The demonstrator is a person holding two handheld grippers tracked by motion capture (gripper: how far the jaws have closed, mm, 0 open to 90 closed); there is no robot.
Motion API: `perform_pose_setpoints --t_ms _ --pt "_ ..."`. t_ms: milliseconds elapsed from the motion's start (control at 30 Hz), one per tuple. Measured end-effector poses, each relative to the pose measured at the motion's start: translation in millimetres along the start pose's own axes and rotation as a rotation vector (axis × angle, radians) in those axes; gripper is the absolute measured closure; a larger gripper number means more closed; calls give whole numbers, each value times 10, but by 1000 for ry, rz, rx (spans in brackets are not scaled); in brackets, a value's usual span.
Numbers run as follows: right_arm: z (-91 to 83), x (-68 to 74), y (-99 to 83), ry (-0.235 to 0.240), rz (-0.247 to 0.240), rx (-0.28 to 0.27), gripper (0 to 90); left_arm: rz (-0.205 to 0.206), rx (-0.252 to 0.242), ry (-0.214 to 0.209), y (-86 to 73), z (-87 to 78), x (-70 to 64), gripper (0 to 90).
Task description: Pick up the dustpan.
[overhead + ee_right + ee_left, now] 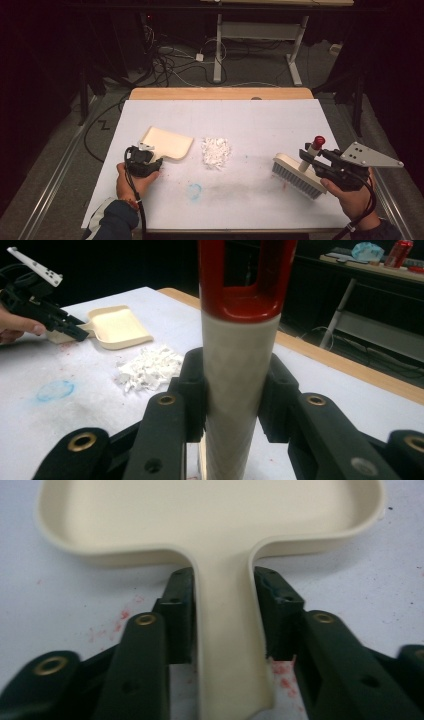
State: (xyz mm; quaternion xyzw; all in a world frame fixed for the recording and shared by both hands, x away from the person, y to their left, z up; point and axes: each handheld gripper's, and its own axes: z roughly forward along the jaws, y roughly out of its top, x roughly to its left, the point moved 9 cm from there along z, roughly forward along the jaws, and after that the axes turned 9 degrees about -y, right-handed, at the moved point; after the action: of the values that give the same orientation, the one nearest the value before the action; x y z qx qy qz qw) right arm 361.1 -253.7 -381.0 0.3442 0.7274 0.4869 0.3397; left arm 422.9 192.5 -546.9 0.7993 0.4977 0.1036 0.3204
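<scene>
Plastic, light and stiff: the left gripper (145, 161) clamps the dustpan (167, 142) handle, the right gripper (312, 161) the brush (299, 176) handle, near the surface's front edge.

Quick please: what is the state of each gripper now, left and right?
Left gripper: closed on the handle of the cream dustpan.
Right gripper: closed on the white, red-tipped handle of the brush.
</scene>
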Motion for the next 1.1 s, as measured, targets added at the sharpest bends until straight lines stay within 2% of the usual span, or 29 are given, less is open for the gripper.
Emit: perform_pose_setpoints --t_ms 100,267,400,500,633,767,900,1100 --pt "0 17 4 5 -3 -1 696 9 8 -18 7 -6 10 634" --pt "10 18 -11 7 -6 4 695 28 31 -9 17 -35 9 637" --pt "9 -3 -16 -1 -5 4 696 43 49 -37 22 -156 -3 638" --pt "13 -15 -15 -6 -6 5 695 89 66 -15 27 -310 -13 638" --pt "11 -8 -13 -6 -10 6 696 137 124 5 -31 -480 -51 638" --pt "13 -12 -20 -9 -6 8 696 176 167 -35 -144 -586 -147 638" --pt "20 -31 -30 -20 -12 8 695 204 186 -74 -235 -655 -254 638" --pt "71 -75 -40 -35 -5 7 696 263 230 -146 -335 -630 -465 637"
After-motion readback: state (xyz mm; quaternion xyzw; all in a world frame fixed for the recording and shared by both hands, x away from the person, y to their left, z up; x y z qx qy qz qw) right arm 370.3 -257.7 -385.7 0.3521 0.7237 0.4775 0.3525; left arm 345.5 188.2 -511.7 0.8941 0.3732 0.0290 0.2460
